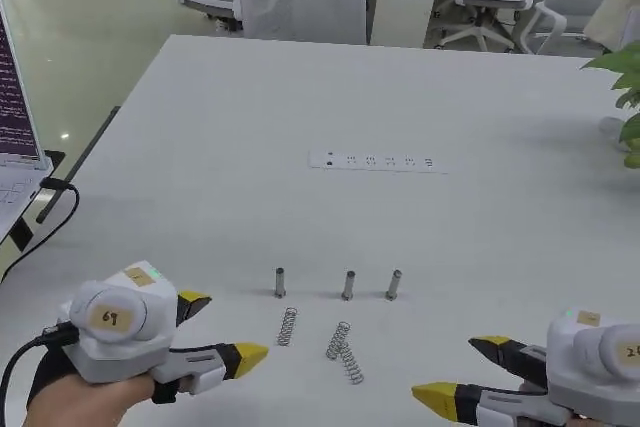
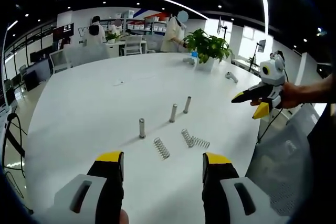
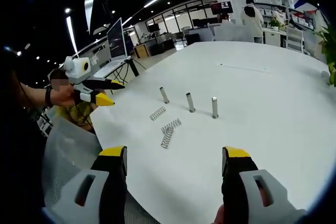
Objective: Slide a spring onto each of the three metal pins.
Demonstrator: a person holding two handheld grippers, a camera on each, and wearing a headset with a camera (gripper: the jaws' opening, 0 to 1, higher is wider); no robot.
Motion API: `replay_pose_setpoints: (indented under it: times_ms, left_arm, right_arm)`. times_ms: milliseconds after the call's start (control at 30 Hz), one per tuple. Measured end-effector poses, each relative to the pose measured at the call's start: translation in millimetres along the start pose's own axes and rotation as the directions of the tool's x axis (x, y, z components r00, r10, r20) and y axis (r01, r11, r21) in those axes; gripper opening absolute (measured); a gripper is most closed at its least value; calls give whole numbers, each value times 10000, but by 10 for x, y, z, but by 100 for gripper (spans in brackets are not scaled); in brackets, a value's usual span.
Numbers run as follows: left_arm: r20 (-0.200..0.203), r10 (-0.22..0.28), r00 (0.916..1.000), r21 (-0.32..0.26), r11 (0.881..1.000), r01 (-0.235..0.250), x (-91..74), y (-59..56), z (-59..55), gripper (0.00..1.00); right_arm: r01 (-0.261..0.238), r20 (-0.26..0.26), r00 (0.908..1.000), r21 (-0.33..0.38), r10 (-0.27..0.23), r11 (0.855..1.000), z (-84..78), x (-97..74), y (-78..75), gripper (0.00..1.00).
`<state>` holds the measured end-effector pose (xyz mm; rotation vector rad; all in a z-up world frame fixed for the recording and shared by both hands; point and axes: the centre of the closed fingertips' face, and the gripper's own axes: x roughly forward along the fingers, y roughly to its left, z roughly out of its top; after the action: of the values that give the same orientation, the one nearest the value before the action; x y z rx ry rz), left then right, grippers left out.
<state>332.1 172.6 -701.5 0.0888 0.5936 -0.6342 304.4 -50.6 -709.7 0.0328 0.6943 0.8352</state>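
Three short metal pins stand upright in a row on the white table: left pin [image 1: 280,282], middle pin [image 1: 348,285], right pin [image 1: 394,285]. In front of them lie three loose springs: one [image 1: 288,326] alone near the left pin, and two [image 1: 338,340] [image 1: 351,362] touching each other. My left gripper [image 1: 222,330] hovers open at the lower left, beside the springs, nothing between its yellow tips. My right gripper [image 1: 465,369] is open at the lower right, empty too. The pins [image 2: 173,113] [image 3: 190,102] and springs [image 2: 161,148] [image 3: 167,136] lie ahead of each gripper.
A white power strip [image 1: 371,161] lies mid-table beyond the pins. A laptop [image 1: 14,117] sits off the left edge with a black cable [image 1: 55,209]. A potted plant [image 1: 627,97] stands at the right edge. Office chairs [image 1: 300,2] line the far side.
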Motion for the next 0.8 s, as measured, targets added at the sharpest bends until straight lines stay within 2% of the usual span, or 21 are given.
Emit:
replay_pose_setpoints:
  times_ms: [800]
  left_arm:
    - [-331,-45,9994,-191,9998,39,410,-18,-51,47]
  right_arm:
    - [81,36,10000,144,-82,9999,-24,-27,-22,72]
